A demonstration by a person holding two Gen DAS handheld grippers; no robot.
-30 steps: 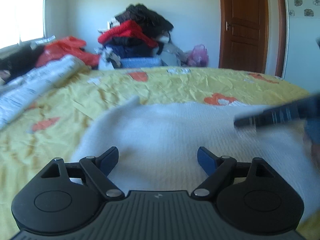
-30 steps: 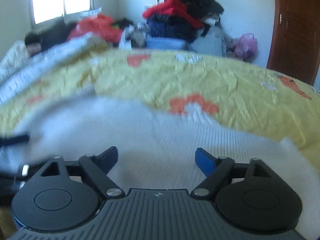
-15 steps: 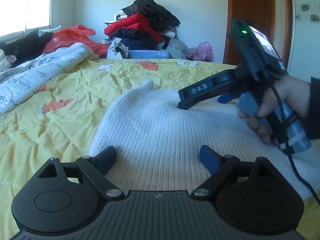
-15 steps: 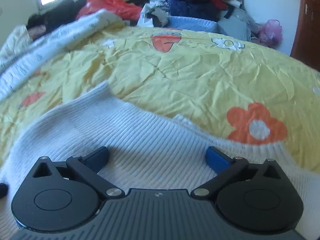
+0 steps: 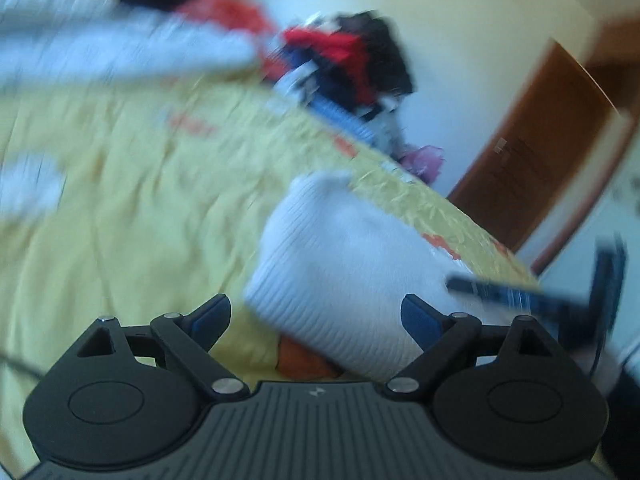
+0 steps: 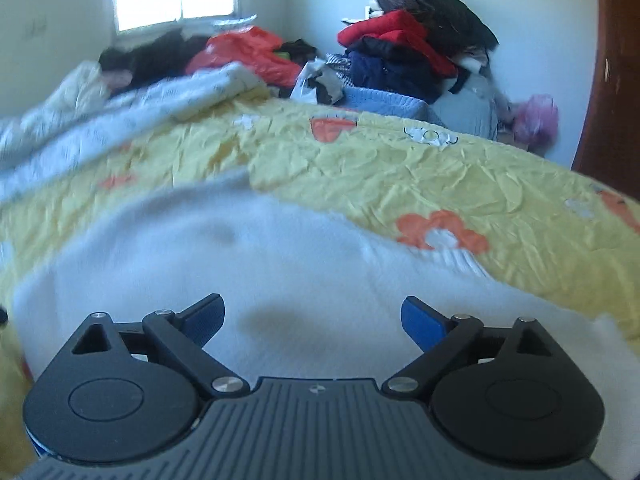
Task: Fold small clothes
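You held the left gripper (image 5: 316,314) and right gripper (image 6: 314,314), jaws wide and empty, over the white knit sweater (image 6: 248,264) on the bed (image 6: 400,168): soft, limp, likely best pinched at its edges.

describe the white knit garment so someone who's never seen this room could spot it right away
Start at the bed with the yellow flowered bedspread that fills the room. The white knit garment lies flat on its near side, just ahead of both open grippers. Unlike the crumpled printed white quilt toward the window, it is plain, ribbed and spread out.
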